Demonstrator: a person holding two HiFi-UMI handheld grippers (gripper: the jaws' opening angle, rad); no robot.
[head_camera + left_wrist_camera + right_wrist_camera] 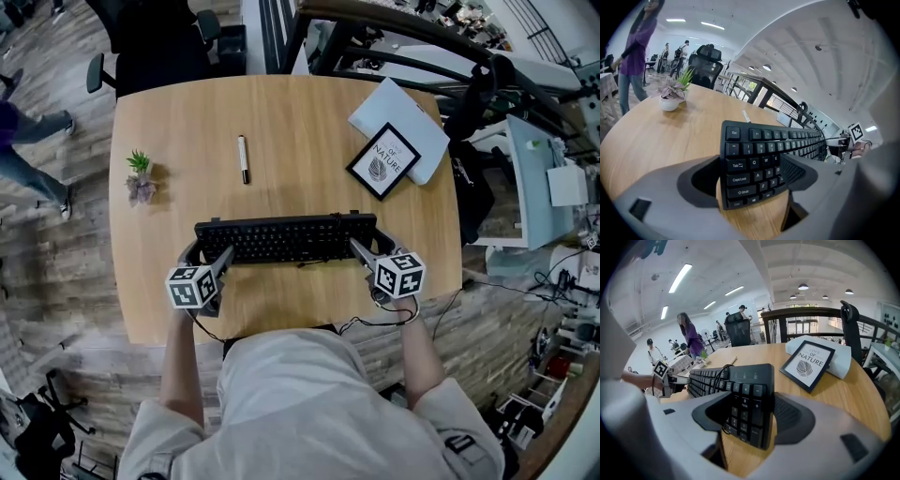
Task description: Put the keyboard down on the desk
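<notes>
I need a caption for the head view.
The left gripper and right gripper hold the black keyboard at the desk.

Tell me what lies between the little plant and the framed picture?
A pen, on otherwise bare desk between the plant and the framed picture; the head view shows it.

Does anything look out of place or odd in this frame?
One thing: a black cable loops over the keys of the keyboard at the end held by the right gripper. Nothing else stands out.
</notes>
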